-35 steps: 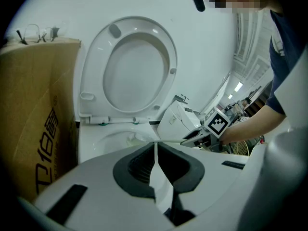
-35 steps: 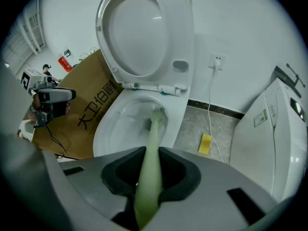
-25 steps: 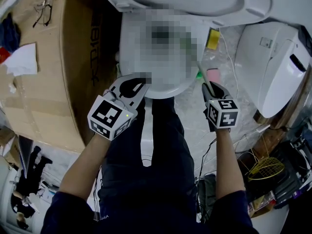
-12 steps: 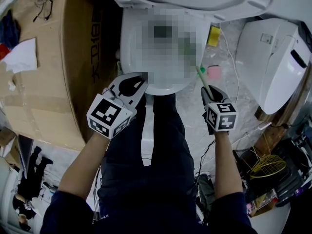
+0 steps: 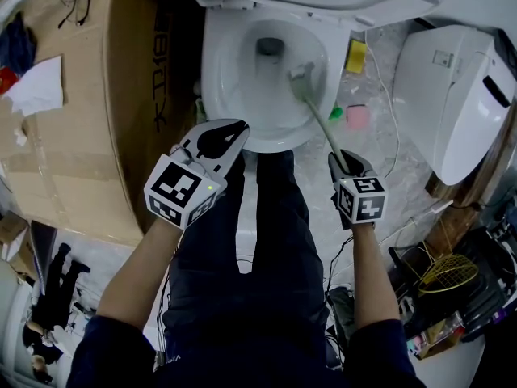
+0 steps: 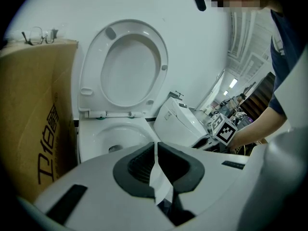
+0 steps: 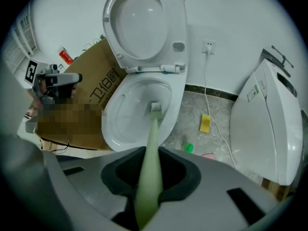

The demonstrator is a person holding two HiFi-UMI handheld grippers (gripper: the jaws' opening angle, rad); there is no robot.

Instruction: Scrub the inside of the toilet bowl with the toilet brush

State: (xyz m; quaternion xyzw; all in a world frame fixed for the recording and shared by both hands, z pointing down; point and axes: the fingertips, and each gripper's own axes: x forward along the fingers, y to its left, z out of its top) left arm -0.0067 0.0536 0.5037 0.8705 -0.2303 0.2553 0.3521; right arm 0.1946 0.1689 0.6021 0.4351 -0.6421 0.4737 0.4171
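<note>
The white toilet bowl (image 5: 212, 71) stands with its seat and lid raised (image 7: 144, 23). A pale green toilet brush (image 7: 155, 108) has its head down inside the bowl, on the right inner wall near the drain (image 5: 300, 79). Its handle runs back to my right gripper (image 5: 343, 162), which is shut on it just outside the bowl's front right rim (image 7: 151, 160). My left gripper (image 5: 230, 132) hovers over the front left rim, shut with nothing in it (image 6: 156, 150).
A tall cardboard box (image 5: 97, 95) with glasses (image 5: 77, 6) on top stands to the left of the toilet. A second white toilet unit (image 5: 452, 95) lies to the right. A yellow sponge (image 5: 355, 56), a pink item (image 5: 356, 116) and a white cable (image 5: 388, 111) lie on the floor between.
My right gripper has drawn back slightly toward me and to the left with the brush handle. The left gripper has barely moved.
</note>
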